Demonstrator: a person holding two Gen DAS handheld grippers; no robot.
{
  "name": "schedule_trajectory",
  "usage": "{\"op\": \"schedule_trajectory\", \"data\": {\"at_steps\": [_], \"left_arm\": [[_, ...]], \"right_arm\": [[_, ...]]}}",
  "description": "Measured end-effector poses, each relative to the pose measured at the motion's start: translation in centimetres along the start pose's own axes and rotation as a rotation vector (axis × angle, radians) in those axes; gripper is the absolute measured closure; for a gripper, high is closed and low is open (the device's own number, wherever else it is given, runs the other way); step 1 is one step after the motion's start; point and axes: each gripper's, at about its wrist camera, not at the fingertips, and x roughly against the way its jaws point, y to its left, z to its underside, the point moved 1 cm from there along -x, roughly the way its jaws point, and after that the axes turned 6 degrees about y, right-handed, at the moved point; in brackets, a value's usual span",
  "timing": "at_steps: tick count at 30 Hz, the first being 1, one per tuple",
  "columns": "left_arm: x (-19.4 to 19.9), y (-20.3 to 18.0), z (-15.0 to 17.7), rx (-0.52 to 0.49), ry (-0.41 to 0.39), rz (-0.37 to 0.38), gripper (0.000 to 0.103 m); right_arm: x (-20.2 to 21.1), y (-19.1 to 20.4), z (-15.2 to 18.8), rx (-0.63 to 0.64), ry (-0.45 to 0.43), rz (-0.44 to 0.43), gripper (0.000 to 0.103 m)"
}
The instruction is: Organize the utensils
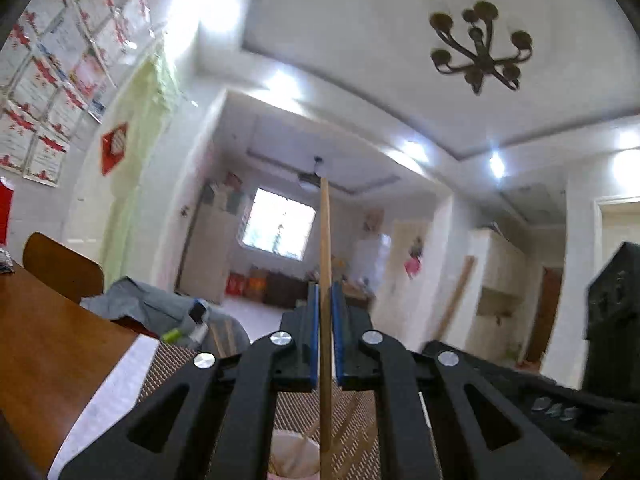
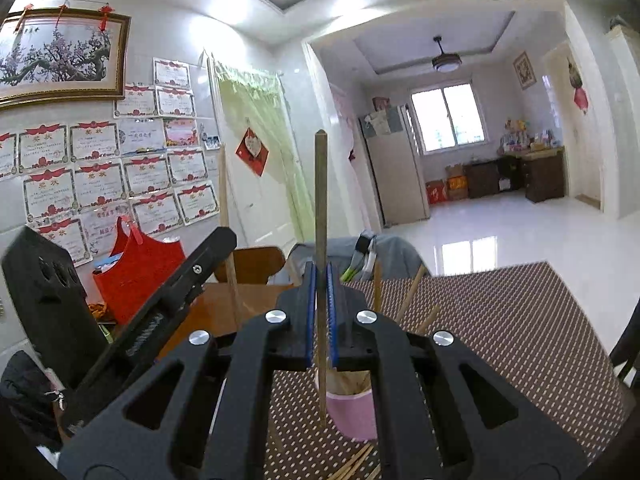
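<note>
A pale chopstick is clamped upright between the closed blue pads of the left gripper; a darker chopstick is gripped the same way by the right gripper. Only in the right wrist view is the pink cup seen clearly, standing on the dotted mat with more chopsticks in it and loose ones lying at the mat's near edge. In the left wrist view only the cup's rim shows below the jaws, and the brown table is seen along the mat's left edge.
</note>
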Motion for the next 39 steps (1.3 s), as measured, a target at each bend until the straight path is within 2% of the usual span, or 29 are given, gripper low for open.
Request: {"op": "schedule_trajectory", "data": {"at_steps": [6,10,20,35,37,39], "left_arm": [[-1.5,0.0,-0.1,-0.013,-0.106,-0.081,0.097],[-2.7,-0.5,0.5,-0.036,-0.144,-0.112,0.097],[-4.8,-0.1,2.4,-0.079,-0.167,-0.184,0.097],[-5.8,0.5,4.0,-0.096,-0.06,-0.202,0.095],[-5.7,0.7,4.1,-0.082,-0.039,-0.206,0.074],[-5.5,0.8,3.9,-0.076,-0.025,-0.205,0.073]], "right_arm": [[0.1,-0.5,-1.6,0.032,-0.05,0.03,0.097],[-0.7,-0.7,-1.8,0.046,-0.06,0.034,0.098],[-2.9,-1.7,-0.4,0.04,-0.007,0.028,0.098],[-4.4,-1.8,0.9,0.022,0.08,0.026,0.097],[-4.5,-1.8,1.1,0.021,0.088,0.027,0.097],[-4.6,-1.8,1.3,0.02,0.095,0.031,0.097]]}}
